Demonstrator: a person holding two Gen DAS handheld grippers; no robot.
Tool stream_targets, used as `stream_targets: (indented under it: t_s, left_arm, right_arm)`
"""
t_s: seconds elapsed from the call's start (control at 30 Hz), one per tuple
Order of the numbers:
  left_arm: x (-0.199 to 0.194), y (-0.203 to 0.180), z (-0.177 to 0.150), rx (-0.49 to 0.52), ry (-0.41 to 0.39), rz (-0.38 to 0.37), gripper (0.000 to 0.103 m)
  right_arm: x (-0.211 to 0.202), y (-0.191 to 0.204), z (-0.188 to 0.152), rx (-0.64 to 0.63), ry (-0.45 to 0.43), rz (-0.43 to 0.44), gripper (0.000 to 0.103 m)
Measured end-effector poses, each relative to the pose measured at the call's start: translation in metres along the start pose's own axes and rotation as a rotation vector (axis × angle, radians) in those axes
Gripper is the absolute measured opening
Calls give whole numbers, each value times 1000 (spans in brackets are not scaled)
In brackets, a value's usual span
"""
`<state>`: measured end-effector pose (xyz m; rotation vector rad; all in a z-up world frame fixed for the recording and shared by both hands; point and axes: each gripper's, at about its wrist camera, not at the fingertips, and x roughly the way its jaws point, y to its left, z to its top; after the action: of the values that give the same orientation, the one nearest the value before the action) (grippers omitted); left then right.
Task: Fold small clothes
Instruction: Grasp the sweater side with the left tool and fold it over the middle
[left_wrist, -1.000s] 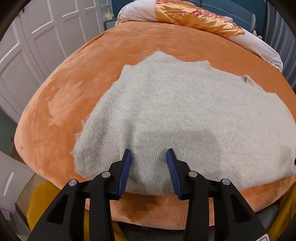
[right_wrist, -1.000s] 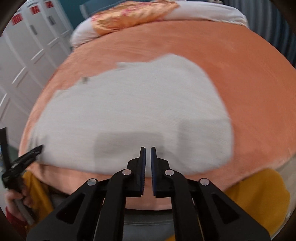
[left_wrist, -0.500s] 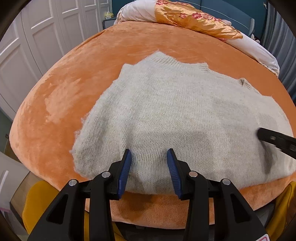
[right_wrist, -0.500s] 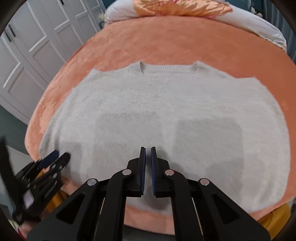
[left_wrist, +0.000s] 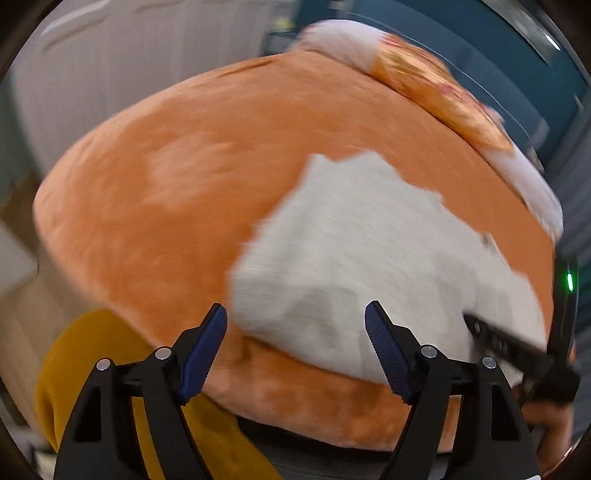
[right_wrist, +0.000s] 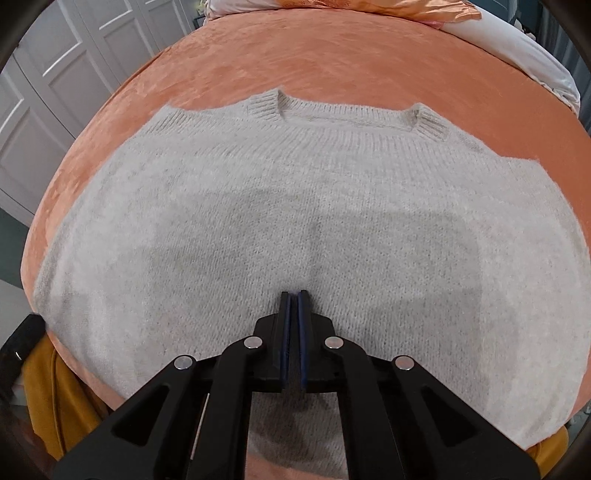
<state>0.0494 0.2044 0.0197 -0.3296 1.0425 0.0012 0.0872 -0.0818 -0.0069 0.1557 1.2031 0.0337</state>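
Observation:
A cream knitted sweater lies flat on an orange plush bed cover, collar at the far side. My right gripper is shut and empty, low over the sweater's middle near the hem. In the blurred left wrist view the sweater lies to the right. My left gripper is open wide and empty, at the sweater's near left corner by the bed's front edge. The right gripper shows there at the far right.
White wardrobe doors stand to the left. An orange floral quilt on white bedding lies at the bed's far end. Mustard-yellow fabric hangs below the bed's front edge.
My left gripper has opened wider and swung left to the sweater's near left corner. My right gripper has moved forward and lower over the sweater's middle, still shut.

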Motion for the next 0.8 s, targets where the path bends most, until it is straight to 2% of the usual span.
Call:
stream_targets:
  t_s: [0.07,0.1,0.17,0.23,0.27,0.3,0.37,0.4,0.5,0.67,0.7,0.73,0.8]
  left_arm:
    - [14,16,4,-75,55,-7,74]
    - [26,22,5,-116,107,-28,74]
    - [39,28,5,-172,153,-73,74]
    - [40,25,7,-186,125,-87,74]
    - [40,22,9,-175,112,-105,71]
    - [41,16,11,-162,117,-138,54]
    - [44,4,16,-150,134,-158,37]
    - [41,2,20,-142,128,-169,23]
    - [21,-19,29,-99,81,-224,19]
    - [-27,-84,38,60,-31,-291,16]
    - [-38,-107,37,96,-46,-309,16]
    - [-44,-118,36,119,-53,-323,16]
    - [-57,-151,32,190,-73,-357,16]
  right_arm:
    - [1,0,1,2,-2,4,2]
    - [1,0,1,1,-3,4,2]
    - [1,0,1,-1,-5,9,2]
    - [1,-2,0,1,-8,20,2]
    - [1,-2,0,3,-9,25,2]
    - [1,-3,0,5,-9,30,2]
    - [1,-4,1,12,-7,41,2]
    - [1,-5,1,14,-5,46,2]
    - [-1,-6,3,12,1,59,2]
    - [-15,-13,3,31,4,86,3]
    - [-21,-17,1,45,0,97,7]
    - [-28,-21,-1,58,-11,108,15]
    - [-49,-36,-13,88,-60,122,22]
